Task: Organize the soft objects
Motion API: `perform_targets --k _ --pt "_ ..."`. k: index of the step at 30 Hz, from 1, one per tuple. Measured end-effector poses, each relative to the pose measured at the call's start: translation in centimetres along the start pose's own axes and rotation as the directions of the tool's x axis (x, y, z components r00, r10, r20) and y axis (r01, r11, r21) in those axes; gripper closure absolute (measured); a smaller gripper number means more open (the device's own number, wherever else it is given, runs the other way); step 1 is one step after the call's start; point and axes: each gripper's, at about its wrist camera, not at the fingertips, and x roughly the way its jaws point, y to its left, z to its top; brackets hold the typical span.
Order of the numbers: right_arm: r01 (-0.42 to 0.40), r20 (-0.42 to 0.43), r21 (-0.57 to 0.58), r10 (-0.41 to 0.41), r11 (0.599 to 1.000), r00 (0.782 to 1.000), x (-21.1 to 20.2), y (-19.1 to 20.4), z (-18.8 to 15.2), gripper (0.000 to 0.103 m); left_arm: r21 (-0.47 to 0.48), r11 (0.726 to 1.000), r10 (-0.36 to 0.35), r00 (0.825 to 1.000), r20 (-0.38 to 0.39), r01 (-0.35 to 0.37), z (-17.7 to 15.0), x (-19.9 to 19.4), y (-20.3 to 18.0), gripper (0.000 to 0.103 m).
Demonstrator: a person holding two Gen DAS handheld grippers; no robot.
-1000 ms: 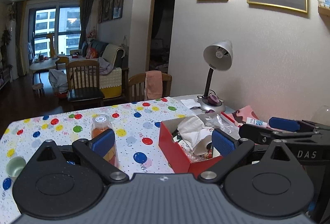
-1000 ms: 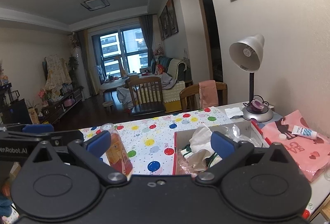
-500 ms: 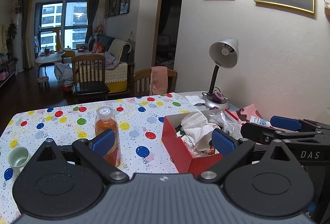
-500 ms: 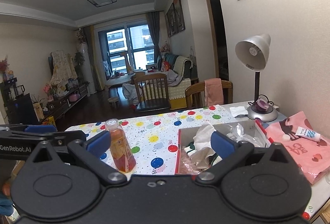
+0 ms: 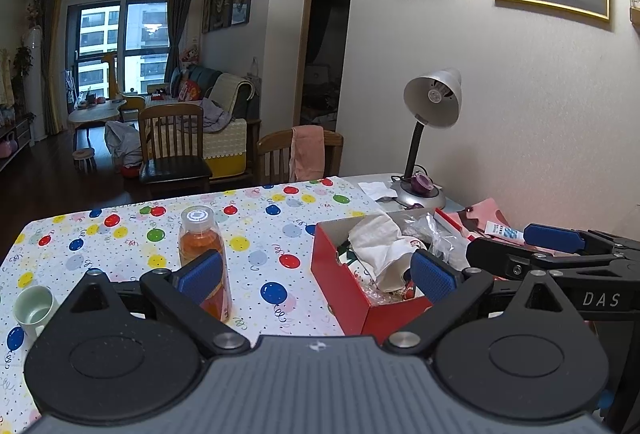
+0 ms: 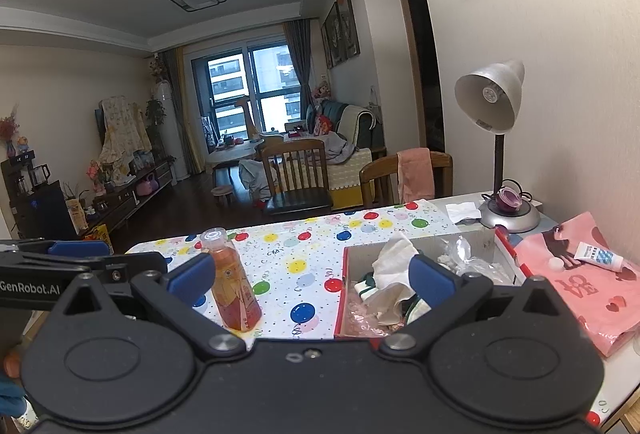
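A red cardboard box (image 5: 352, 288) (image 6: 341, 298) stands on the balloon-print tablecloth, stuffed with a crumpled white cloth (image 5: 376, 238) (image 6: 394, 258), green-and-white fabric and clear plastic wrap. My left gripper (image 5: 316, 276) hovers open in front of the box and holds nothing. Its right pad overlaps the box's near corner in the left wrist view. My right gripper (image 6: 312, 280) is likewise open with nothing between its pads, beside the left one. Each gripper shows at the edge of the other's view: the right gripper (image 5: 504, 244) and the left gripper (image 6: 80, 254).
An orange drink bottle (image 5: 202, 246) (image 6: 232, 278) stands left of the box. A pale green cup (image 5: 34, 308) sits at the table's left edge. By the wall are a desk lamp (image 5: 432, 102), a pink bag (image 6: 580, 274) and a small tube (image 6: 598, 256). Chairs stand behind the table.
Both grippers have risen and drawn back a little, so more of the table, bottle and box shows. Both stayed open. Nothing on the table has moved.
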Motion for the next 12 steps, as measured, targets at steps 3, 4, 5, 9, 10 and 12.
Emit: perform_targets --k 3,4,5,9,10,12 --pt "0.003 -0.004 0.005 -0.003 1.0 1.0 -0.06 -0.06 -0.19 0.0 0.001 1.0 -0.003 1.0 -0.004 0.003 0.1 0.3 -0.13 0.002" --pt "0.004 -0.003 0.007 -0.004 1.0 1.0 -0.14 -0.04 -0.28 0.0 0.002 1.0 -0.002 1.0 -0.004 0.002 0.11 0.4 -0.21 0.002" --pt "0.004 -0.003 0.008 -0.004 1.0 1.0 -0.19 -0.03 -0.31 0.0 0.002 1.0 -0.002 1.0 -0.004 0.002 0.11 0.42 -0.21 0.002" --pt "0.006 -0.004 0.008 -0.006 1.0 1.0 -0.14 -0.05 -0.27 0.0 0.003 1.0 0.0 1.0 -0.004 0.0 0.13 0.49 -0.25 0.002" --pt "0.007 -0.004 0.008 -0.007 1.0 1.0 -0.13 -0.01 -0.29 0.0 0.001 1.0 -0.001 1.0 -0.006 0.001 0.13 0.49 -0.17 0.002" --pt "0.008 -0.007 0.011 -0.008 1.0 1.0 -0.26 -0.13 -0.34 0.0 0.001 1.0 0.001 1.0 -0.008 -0.001 0.14 0.55 -0.11 0.002"
